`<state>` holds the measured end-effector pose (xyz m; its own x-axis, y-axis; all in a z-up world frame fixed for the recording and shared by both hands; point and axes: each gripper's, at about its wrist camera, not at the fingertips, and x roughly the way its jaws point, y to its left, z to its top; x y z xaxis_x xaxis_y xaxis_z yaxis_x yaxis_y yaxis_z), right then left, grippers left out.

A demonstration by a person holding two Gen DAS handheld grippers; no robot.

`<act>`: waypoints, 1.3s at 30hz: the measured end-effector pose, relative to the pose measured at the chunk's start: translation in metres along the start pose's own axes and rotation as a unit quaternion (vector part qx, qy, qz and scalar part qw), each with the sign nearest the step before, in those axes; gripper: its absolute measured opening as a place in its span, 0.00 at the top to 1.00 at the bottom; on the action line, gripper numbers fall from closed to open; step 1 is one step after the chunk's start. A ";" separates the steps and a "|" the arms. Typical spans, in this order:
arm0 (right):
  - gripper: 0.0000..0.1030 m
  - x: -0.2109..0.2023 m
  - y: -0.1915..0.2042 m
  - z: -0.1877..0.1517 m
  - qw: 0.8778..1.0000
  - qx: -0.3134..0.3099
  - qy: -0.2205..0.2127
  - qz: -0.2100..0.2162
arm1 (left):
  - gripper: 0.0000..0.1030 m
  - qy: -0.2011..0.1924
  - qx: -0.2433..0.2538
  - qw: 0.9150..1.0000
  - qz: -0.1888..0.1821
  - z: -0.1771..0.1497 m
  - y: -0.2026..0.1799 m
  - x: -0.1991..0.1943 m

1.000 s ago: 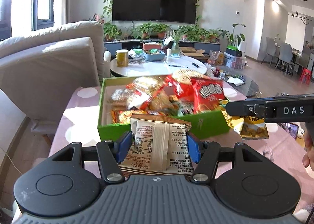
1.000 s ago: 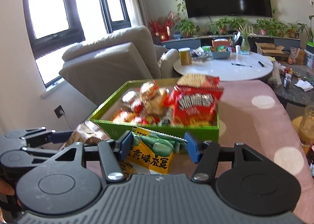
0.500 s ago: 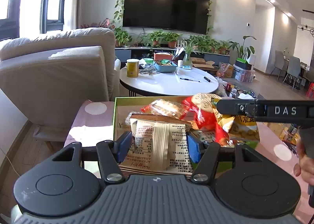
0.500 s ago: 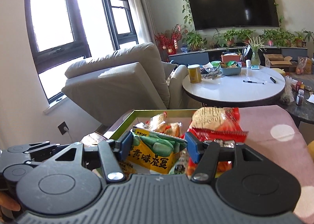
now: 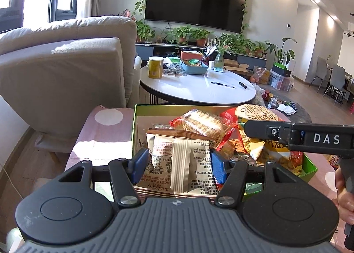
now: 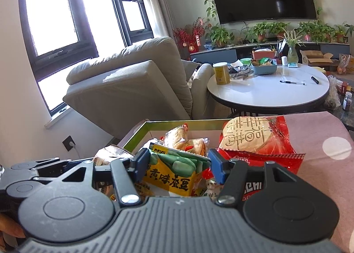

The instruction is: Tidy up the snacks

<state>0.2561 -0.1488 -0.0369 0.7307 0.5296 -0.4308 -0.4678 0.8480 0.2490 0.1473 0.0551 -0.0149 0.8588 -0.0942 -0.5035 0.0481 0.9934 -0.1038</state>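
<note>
Left gripper: blue pads pressed against both sides of a beige snack packet, back seam and printed label facing the camera, packet held upright above the near part of the green box. Jaws set at about the packet's width, no gap showing at either pad.

Right gripper: blue pads closed on a yellow and green snack bag, black characters across its front, jaws fairly wide to fit it. Bag held over the same box, near its front edge.

Green box on a pink cloth with white dots, open-topped, crowded with packets. Inside: clear wrappers of golden biscuits with red edges toward the middle; a red bag with a large round cracker pictured on it propped at the right side, rising above the rim; more red and orange packs beneath, partly hidden by the grippers.

Beyond the box: round white table bearing a yellow canister and a blue tray of small items, contents too small to tell.
</note>
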 end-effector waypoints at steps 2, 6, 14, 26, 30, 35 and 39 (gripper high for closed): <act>0.26 0.001 0.001 0.000 1.000 -0.001 -0.001 0.000 | 0.45 0.000 -0.002 1.000 -0.001 0.002 0.002 0.003; 0.26 0.002 0.000 0.002 1.000 -0.002 -0.002 -0.001 | 0.45 -0.001 -0.002 1.000 0.000 0.004 0.000 0.006; 0.26 0.002 -0.001 0.002 1.000 0.003 -0.004 -0.001 | 0.45 -0.001 0.000 1.000 0.001 0.003 -0.001 0.007; 0.26 0.006 -0.005 -0.001 1.000 0.012 -0.009 -0.001 | 0.32 0.008 0.002 1.000 0.001 -0.002 -0.002 0.020; 0.26 0.005 -0.006 -0.001 1.000 0.017 -0.009 -0.002 | 0.27 0.004 0.001 1.000 0.008 -0.003 -0.001 0.018; 0.26 0.002 -0.005 -0.003 1.000 0.021 -0.010 -0.003 | 0.22 -0.002 0.000 1.000 0.012 -0.005 -0.002 0.012; 0.26 -0.002 -0.005 -0.006 1.000 0.024 -0.009 -0.002 | 0.17 -0.006 -0.003 1.000 0.013 -0.006 -0.004 0.006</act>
<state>0.2544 -0.1543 -0.0426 0.7412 0.5262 -0.4168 -0.4405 0.8498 0.2895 0.1492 0.0498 -0.0227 0.8655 -0.0674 -0.4963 0.0227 0.9952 -0.0956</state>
